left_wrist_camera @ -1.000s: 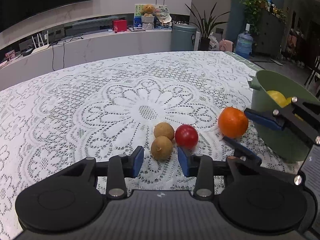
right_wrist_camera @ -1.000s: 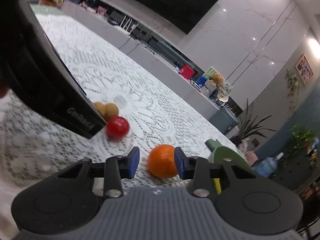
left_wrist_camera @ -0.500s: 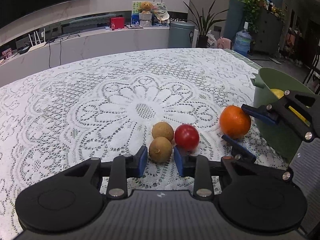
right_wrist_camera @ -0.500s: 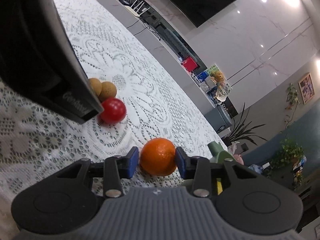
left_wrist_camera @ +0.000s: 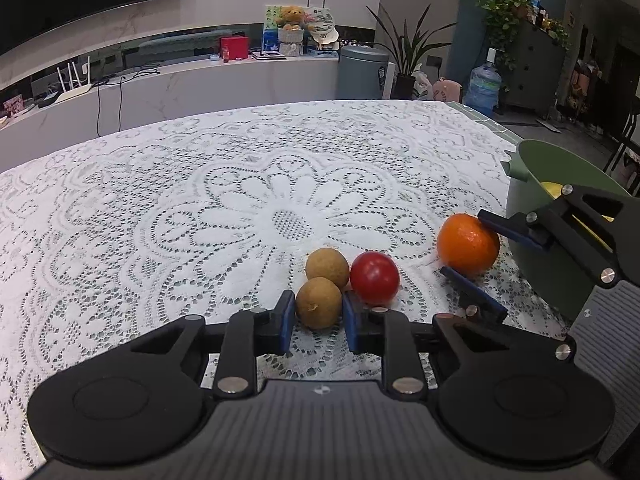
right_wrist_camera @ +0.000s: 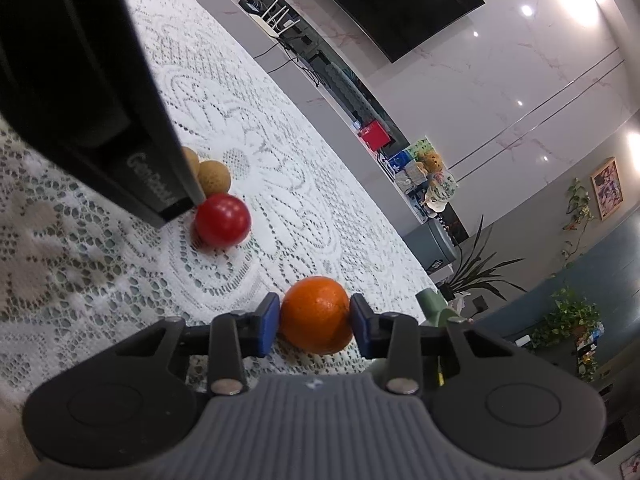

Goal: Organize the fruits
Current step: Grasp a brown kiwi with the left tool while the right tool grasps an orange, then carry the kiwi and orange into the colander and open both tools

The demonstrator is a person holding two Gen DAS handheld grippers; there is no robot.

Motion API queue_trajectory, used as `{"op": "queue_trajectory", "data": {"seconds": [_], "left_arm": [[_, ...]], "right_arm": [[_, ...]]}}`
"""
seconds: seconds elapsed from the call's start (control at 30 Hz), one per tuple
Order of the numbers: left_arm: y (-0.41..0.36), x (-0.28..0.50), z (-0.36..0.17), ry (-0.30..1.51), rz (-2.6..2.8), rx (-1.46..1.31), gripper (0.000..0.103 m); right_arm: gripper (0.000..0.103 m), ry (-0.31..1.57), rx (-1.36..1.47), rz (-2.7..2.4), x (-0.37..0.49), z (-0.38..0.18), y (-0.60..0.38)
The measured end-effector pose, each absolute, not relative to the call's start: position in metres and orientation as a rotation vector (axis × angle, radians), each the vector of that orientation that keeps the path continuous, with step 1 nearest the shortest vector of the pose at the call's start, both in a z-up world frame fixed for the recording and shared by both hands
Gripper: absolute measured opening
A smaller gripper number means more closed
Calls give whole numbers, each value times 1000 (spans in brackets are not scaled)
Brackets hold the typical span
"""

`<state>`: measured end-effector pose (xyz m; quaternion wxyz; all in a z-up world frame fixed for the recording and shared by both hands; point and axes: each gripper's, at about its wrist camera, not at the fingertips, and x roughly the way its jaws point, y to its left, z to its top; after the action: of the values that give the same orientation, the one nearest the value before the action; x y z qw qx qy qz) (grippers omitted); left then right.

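Note:
On the white lace tablecloth (left_wrist_camera: 200, 208) lie two brown round fruits, a red round fruit (left_wrist_camera: 375, 278) and an orange (left_wrist_camera: 467, 245). My left gripper (left_wrist_camera: 316, 314) has its blue pads on both sides of the nearer brown fruit (left_wrist_camera: 319, 303), which rests on the cloth; the farther brown fruit (left_wrist_camera: 327, 267) sits just behind. My right gripper (right_wrist_camera: 314, 320) has its pads against both sides of the orange (right_wrist_camera: 316, 314), which still sits on the cloth. A green bucket (left_wrist_camera: 536, 184) at the right holds something yellow (left_wrist_camera: 554, 189).
The table's right edge runs just beyond the bucket. The left gripper's black body (right_wrist_camera: 80, 92) fills the upper left of the right wrist view, close to the red fruit (right_wrist_camera: 222, 219). A counter with small items stands beyond the table.
Both grippers moved forward and narrowed: the left now straddles the nearer brown fruit, the right has closed onto the orange. The fruits have not moved.

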<state>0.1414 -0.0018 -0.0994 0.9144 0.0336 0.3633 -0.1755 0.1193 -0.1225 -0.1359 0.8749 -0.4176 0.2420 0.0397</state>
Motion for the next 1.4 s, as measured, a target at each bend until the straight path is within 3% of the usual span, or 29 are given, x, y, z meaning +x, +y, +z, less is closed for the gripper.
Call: {"op": "queue_trajectory", "data": {"seconds": [0.53,1.4], "left_arm": [[10,122,-90,763,-329,14,28],[2,69,-53,705,-295,13,28]], "right_arm": [[33,583,-482,249,86,-85,-141],[33,498,-330,284,32,-33,-181]]}}
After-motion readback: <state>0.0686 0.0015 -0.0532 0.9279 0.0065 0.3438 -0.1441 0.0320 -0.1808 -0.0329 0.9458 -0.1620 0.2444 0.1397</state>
